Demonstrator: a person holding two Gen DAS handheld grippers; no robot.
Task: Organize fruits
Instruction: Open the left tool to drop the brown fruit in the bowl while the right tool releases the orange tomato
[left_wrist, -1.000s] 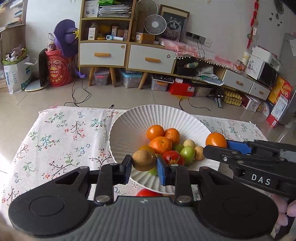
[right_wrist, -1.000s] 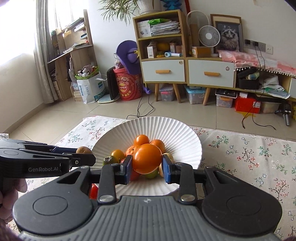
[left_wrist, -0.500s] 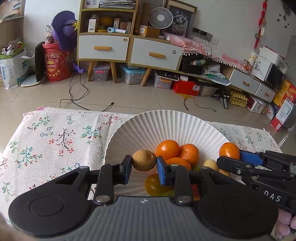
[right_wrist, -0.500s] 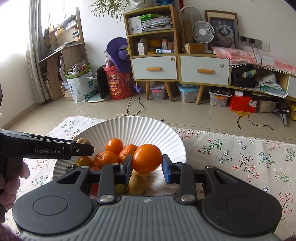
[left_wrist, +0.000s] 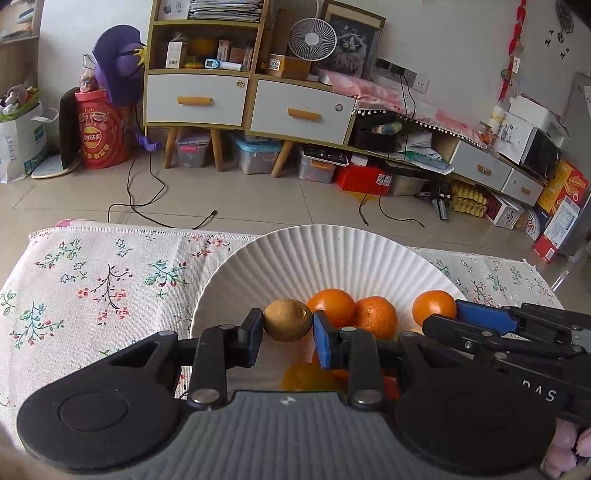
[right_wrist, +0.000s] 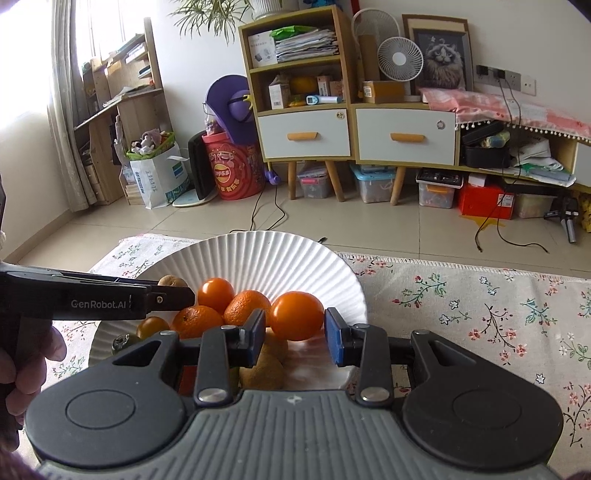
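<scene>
A white ribbed plate (left_wrist: 332, 254) on the floral tablecloth holds oranges (left_wrist: 332, 306), kiwis and other small fruits. My left gripper (left_wrist: 288, 334) is shut on a brown kiwi (left_wrist: 287, 319) and holds it over the plate's left part. My right gripper (right_wrist: 295, 332) has its jaws parted around an orange (right_wrist: 297, 314) above the plate (right_wrist: 280, 258); the right pad stands apart from the fruit. The right gripper shows in the left wrist view (left_wrist: 458, 321) with the orange (left_wrist: 434, 306) at its tip. The left gripper shows in the right wrist view (right_wrist: 184, 291) at the left.
The floral tablecloth (left_wrist: 103, 280) covers the table on both sides of the plate, also in the right wrist view (right_wrist: 480, 306). Beyond the table's far edge are tiled floor, a cabinet with drawers (left_wrist: 243, 99) and clutter.
Both grippers moved forward and lower over the plate. The right gripper's jaws have opened a little around the orange. The left gripper stays shut on the kiwi.
</scene>
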